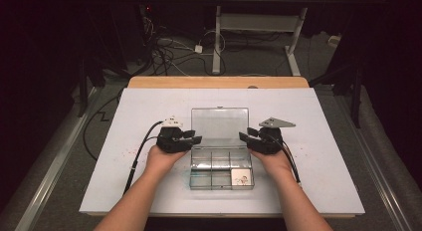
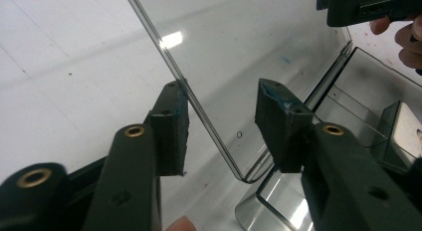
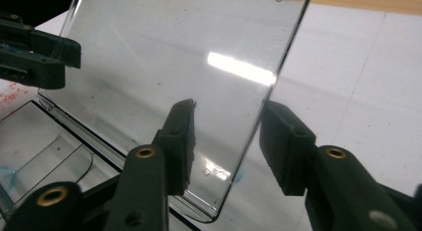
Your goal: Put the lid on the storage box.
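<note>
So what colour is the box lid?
Clear, colourless lid; best in the right gripper view.

We see a white surface (image 1: 149,106) with a wooden far edge (image 1: 219,82), grey floor (image 1: 249,61) beyond, tangled cables (image 1: 169,49), a white table frame (image 1: 259,27), and dark surroundings.

No legible text from my station. I checked the clear plastic box (image 1: 220,156), its raised lid (image 3: 164,76) and the white surface (image 1: 318,141): no label, brand, number or sign that I can read. Red marks on a white piece in one compartment (image 1: 242,178) are too small to make out. Faint reddish specks on the surface form no characters.
</note>
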Demonstrator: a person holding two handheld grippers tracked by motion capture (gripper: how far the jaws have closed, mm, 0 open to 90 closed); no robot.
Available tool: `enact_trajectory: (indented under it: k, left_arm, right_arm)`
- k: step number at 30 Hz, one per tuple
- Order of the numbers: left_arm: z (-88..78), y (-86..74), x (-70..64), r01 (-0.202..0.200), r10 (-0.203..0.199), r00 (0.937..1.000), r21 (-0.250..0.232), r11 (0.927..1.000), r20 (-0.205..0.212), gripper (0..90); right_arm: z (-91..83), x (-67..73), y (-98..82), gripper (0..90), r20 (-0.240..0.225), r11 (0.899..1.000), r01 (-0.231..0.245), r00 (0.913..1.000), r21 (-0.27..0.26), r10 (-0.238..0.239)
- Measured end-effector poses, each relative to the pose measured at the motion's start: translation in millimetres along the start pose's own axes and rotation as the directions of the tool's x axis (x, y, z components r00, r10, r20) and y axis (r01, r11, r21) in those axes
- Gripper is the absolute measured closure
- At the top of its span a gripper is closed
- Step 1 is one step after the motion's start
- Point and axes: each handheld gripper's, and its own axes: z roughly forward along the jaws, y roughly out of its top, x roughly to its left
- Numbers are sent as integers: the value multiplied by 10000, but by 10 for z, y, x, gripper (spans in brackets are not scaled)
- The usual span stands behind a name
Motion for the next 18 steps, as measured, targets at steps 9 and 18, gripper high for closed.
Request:
enact_trajectory:
  k: [9,18]
  left_arm:
    - [-87,13,-65,-350,346,9992,-201,9992,-192,650]
    - [-175,-6,-130,-560,550,9981,-382,9977,-269,732]
  right_arm:
    - [-135,53,27,681,284,9981,578,9980,-206,-572]
    - [-266,74,19,748,166,9958,835,9964,-381,-829]
